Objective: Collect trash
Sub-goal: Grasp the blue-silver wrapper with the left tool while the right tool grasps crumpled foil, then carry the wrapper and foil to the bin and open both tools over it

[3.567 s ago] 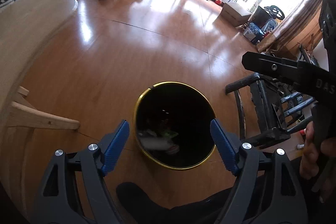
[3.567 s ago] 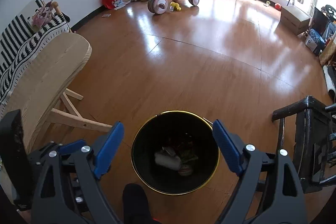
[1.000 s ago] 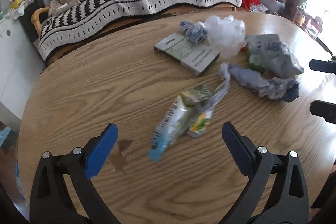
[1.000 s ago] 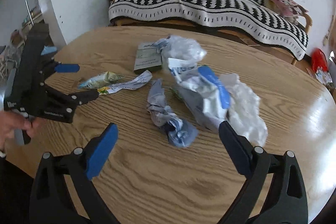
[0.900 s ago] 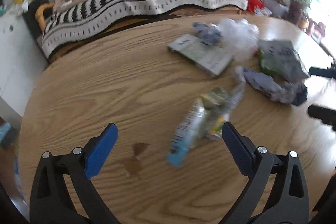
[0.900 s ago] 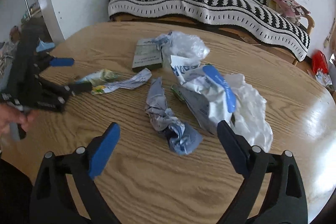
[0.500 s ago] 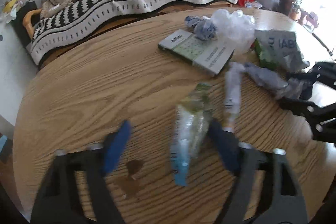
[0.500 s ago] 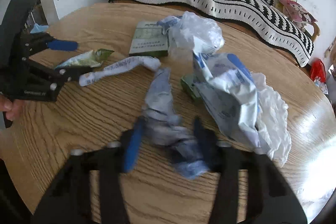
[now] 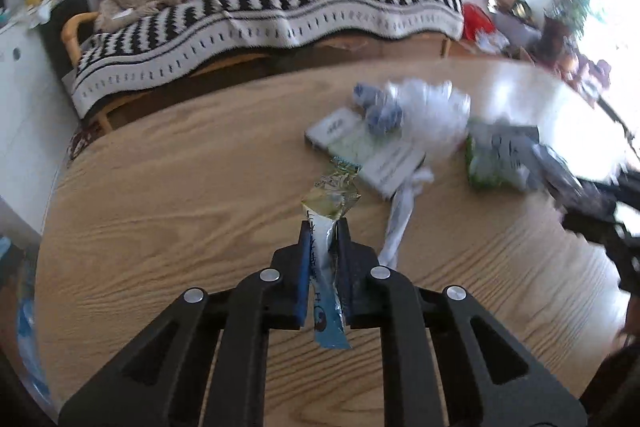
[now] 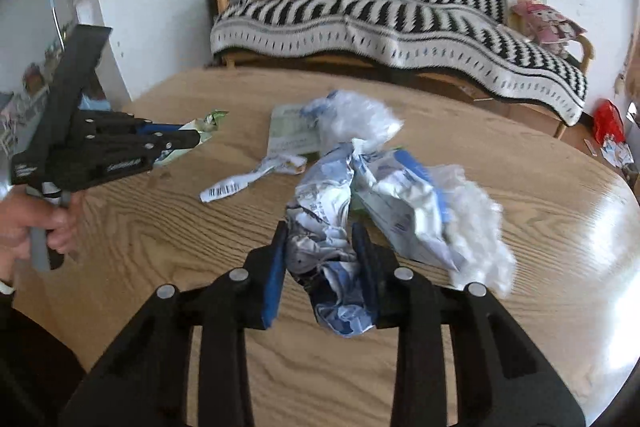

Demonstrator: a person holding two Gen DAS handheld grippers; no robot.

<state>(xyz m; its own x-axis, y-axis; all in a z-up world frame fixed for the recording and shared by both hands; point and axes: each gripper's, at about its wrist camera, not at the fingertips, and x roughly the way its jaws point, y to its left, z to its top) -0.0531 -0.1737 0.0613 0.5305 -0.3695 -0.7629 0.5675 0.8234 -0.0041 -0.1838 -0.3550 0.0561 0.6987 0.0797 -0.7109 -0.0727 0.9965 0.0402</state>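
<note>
Trash lies on a round wooden table (image 9: 168,211). My left gripper (image 9: 323,231) is shut on a long green and blue snack wrapper (image 9: 327,203); it also shows in the right wrist view (image 10: 188,139) at the left. My right gripper (image 10: 320,239) is shut on a crumpled blue and white wrapper (image 10: 320,227). On the table remain a thin white barcode wrapper (image 10: 248,179), a flat green and white box (image 10: 290,131), a clear plastic bag (image 10: 356,123) and a blue and white packet (image 10: 404,203) on white plastic.
A sofa with a black and white striped blanket (image 10: 400,23) stands behind the table. A white cabinet (image 10: 148,15) stands at the back left. The table edge curves close at the left and front in both views.
Both grippers left the bin on the floor and came over the table. In the last half second each closed, the left on the snack wrapper, the right on the crumpled wrapper.
</note>
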